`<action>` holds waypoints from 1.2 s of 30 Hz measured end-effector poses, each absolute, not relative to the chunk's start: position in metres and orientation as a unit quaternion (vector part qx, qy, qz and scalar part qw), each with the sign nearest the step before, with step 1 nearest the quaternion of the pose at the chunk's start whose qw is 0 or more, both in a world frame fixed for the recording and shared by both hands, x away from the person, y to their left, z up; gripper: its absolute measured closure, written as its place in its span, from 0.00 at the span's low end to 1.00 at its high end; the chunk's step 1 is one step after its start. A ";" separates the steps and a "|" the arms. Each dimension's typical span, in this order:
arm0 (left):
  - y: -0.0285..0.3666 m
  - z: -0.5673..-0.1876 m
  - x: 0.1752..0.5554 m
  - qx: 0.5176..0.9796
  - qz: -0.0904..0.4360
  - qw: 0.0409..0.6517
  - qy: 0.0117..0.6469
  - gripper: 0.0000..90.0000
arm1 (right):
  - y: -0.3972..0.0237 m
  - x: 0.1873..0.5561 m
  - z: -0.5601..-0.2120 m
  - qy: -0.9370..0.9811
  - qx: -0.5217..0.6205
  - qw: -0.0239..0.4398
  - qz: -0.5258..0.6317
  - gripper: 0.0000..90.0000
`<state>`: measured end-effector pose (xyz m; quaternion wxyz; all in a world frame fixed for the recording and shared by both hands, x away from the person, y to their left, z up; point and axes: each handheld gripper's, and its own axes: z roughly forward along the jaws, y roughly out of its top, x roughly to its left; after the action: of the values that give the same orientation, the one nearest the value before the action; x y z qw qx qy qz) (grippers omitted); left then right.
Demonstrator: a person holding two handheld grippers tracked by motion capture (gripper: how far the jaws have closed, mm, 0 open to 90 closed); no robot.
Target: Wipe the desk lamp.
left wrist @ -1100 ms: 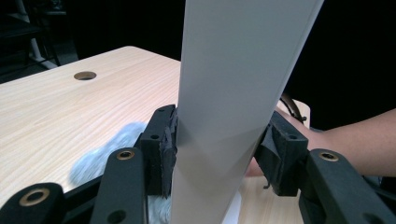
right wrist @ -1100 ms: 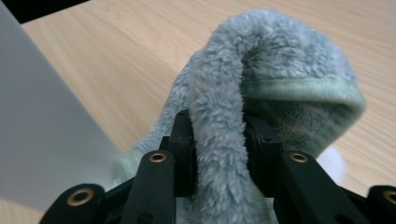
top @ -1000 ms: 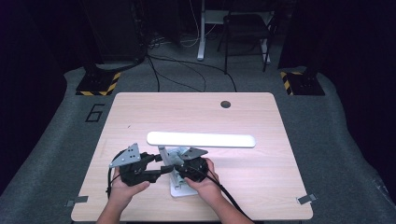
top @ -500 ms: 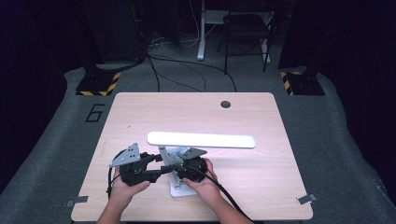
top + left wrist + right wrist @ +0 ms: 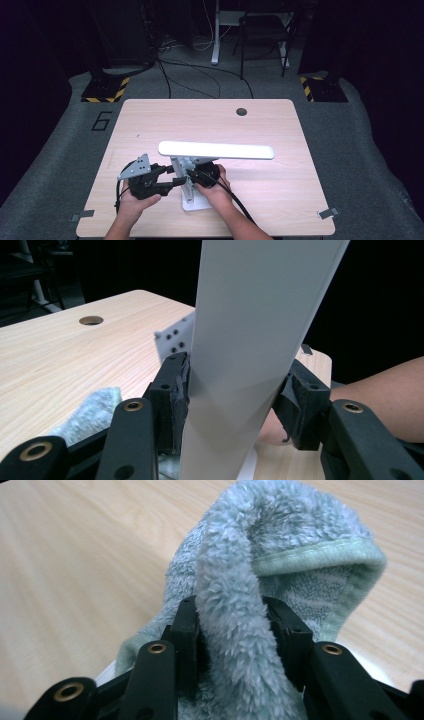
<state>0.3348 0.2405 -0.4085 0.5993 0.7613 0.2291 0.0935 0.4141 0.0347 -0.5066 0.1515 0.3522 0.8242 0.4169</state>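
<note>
Left gripper (image 5: 235, 400) clamps the white lamp's (image 5: 216, 150) upright post at the table's (image 5: 150, 125) near edge, while the right gripper (image 5: 231, 630), whose jaws have just been closing, pinches a fold of fluffy pale-blue cloth (image 5: 280, 555) by the lamp's base.

Jaws seemingly clamp white lamp post (image 5: 250, 340)

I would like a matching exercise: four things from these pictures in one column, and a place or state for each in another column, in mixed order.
1. lamp post
2. cloth
3. round hole
4. lamp head

a. at the table's far edge
b. between the right tool's jaws
c. lying level above the table
d. between the left tool's jaws

Pairs: 1-d, 2-b, 3-a, 4-c
</note>
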 end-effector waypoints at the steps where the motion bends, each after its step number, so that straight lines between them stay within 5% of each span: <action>1: 0.241 -0.409 0.335 0.761 0.094 0.600 0.228 0.57 | 0.035 0.418 -0.506 0.825 0.351 0.154 0.416 0.69; 17: 0.241 -0.409 0.335 0.759 0.100 0.601 0.231 0.57 | 0.037 0.445 -0.507 0.805 0.398 0.146 0.414 0.68; 36: 0.238 -0.408 0.332 0.761 0.113 0.594 0.235 0.58 | 0.024 0.404 -0.506 0.823 0.358 0.147 0.416 0.66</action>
<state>0.3321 0.2375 -0.4082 0.5942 0.7608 0.2352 0.1130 0.4045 0.0244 -0.5057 0.1470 0.3584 0.8229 0.4158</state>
